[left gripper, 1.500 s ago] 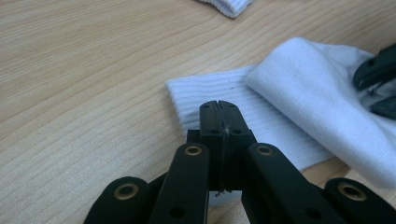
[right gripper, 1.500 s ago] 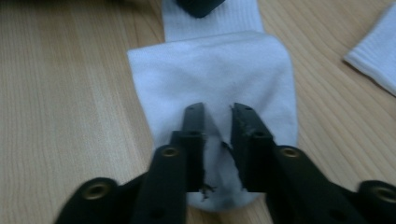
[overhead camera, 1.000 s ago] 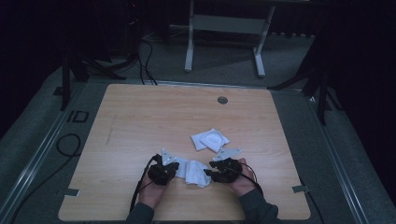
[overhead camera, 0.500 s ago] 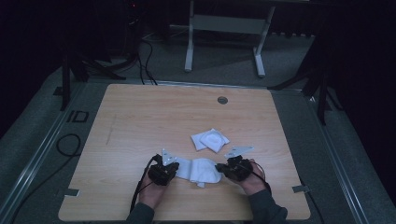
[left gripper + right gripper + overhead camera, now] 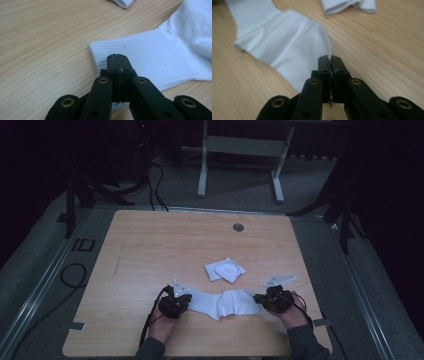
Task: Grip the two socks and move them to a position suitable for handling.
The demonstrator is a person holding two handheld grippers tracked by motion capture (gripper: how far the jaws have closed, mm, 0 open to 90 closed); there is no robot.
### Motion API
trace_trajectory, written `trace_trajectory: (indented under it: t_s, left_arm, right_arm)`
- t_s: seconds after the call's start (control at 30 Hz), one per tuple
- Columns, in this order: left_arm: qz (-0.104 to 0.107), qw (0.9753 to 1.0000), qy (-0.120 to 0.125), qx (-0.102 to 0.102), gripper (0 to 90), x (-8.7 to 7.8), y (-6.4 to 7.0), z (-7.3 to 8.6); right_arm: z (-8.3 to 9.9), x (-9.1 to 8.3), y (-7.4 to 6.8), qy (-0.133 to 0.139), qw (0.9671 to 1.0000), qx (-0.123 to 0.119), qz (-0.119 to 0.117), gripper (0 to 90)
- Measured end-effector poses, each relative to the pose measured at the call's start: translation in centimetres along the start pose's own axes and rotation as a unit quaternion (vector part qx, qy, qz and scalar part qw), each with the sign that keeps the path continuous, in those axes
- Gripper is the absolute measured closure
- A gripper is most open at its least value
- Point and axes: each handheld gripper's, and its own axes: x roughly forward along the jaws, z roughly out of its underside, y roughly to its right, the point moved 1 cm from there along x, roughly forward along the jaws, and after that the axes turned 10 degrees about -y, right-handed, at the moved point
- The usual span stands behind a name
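The white sock (image 5: 221, 302) lies low centre of the frame on the worktop (image 5: 150, 250), each end pinched by a pressed-together tool, left tool (image 5: 174, 304) on the cuff, right tool (image 5: 272, 300) probably on the toe, so pull evenly outward, flat.

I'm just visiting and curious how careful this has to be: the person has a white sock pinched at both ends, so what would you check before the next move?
1. Left gripper shut on the ribbed cuff of the sock: ok.
2. Right gripper shut on the sock's other end: ok.
3. Sock lying flat: not ok, it is creased in the middle.
4. Folded sock apart from the held one: ok.
5. How much fabric each jaw pair holds: cannot tell.
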Motion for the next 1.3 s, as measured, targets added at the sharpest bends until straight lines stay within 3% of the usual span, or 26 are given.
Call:
trace_trajectory:
  t_s: [0.13, 0.33, 0.47, 0.6, 0.8, 1.0, 1.03, 1.23, 1.3]
  left_arm:
    - [0.001, 1.0000, -0.001, 0.002, 89.4, 0.0, -0.1, 0.0]
    - [0.001, 1.0000, -0.001, 0.002, 89.4, 0.0, -0.1, 0.0]
    - [0.005, 1.0000, 0.001, -0.001, 89.2, 0.0, -0.1, 0.0]
    - [0.016, 0.9998, 0.005, -0.006, 86.2, 0.0, -0.2, 0.1]
    - [0.020, 0.9997, 0.012, -0.001, 77.2, -0.1, -0.2, 0.1]
    - [0.012, 0.9996, 0.027, -0.001, 75.4, -0.7, -0.7, 0.0]
    - [0.009, 0.9994, 0.030, -0.010, 75.2, -1.0, -1.2, 0.1]
    - [-0.001, 0.9993, 0.031, -0.023, 76.3, -1.1, -1.7, 0.2]
    - [-0.003, 0.9993, 0.029, -0.023, 76.6, -1.1, -1.8, 0.2]
  right_arm:
    - [0.5, -0.2, 0.8, -0.004, 0.9999, 0.014, 0.009, 87.2]
    - [0.7, 0.4, 1.0, -0.023, 0.9992, 0.013, 0.029, 85.6]
    - [0.5, -0.1, 1.1, -0.004, 0.9992, 0.020, 0.033, 76.1]
    - [0.0, -0.6, 1.4, 0.014, 0.9988, 0.023, 0.041, 74.6]
    - [-2.2, 0.0, 1.5, 0.029, 0.9981, 0.015, 0.053, 74.4]
    - [-5.0, 1.5, 1.9, 0.034, 0.9975, 0.017, 0.060, 78.5]
    - [-6.5, 2.5, 2.1, 0.029, 0.9977, 0.011, 0.060, 81.3]
    - [-8.9, 4.5, 2.8, 0.013, 0.9973, 0.010, 0.071, 84.8]
    - [-9.5, 5.2, 3.3, 0.007, 0.9971, 0.019, 0.073, 84.9]
